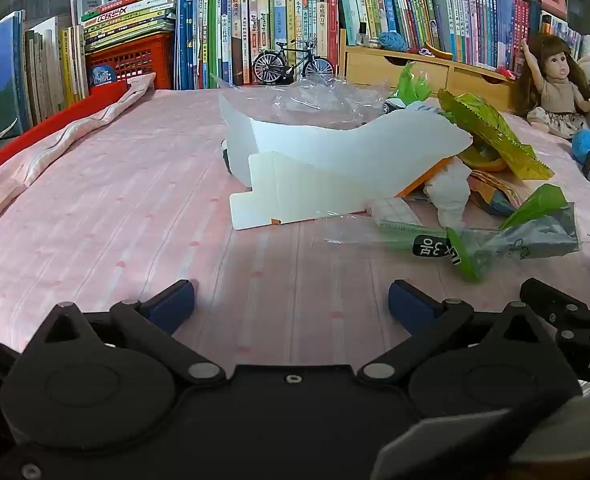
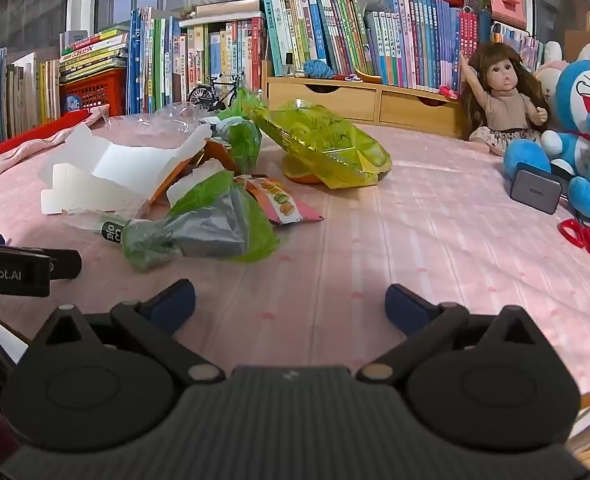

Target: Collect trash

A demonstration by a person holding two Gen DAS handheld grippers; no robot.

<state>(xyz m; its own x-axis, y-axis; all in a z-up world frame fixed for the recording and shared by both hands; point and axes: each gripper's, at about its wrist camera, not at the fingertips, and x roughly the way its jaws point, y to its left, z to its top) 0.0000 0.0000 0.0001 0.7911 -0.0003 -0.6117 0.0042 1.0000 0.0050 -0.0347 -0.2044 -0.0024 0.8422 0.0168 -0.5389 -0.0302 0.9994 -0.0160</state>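
Basically: both tongs wide open, nothing between the pads, both hovering over the pink bedsheet [image 2: 435, 184] short of the trash pile.

Biggest piece: white carton [image 1: 335, 168], unfolded, lying dead ahead of the left gripper [image 1: 291, 300], long axis running left-right across its view. Left is nearer to it.

Next: yellow-green wrapper [image 2: 327, 148], far side of the pile, draped on smth orange. Well apart from both grippers.

Then green/grey bag [image 2: 199, 228], crumpled, long axis roughly left-right, lying ahead and to the left of the right gripper [image 2: 291, 300]. In left wrist view it's ahead-right. Looks like the closest item for the right side, prob first grab.

Clear film [image 1: 319, 100] behind the carton, hard to see edges. Snack wrapper [image 2: 283, 204] partly under the bag, flat on the sheet, so pinch could be awkward.

The two grippers sit just beside each other, so crossing over = clash risk.

Not trash, keep off: doll [image 2: 503, 96], blue plush [image 2: 575, 128], red scissors [image 2: 583, 232] far right. No bin in view, can't tell where the stuff goes.
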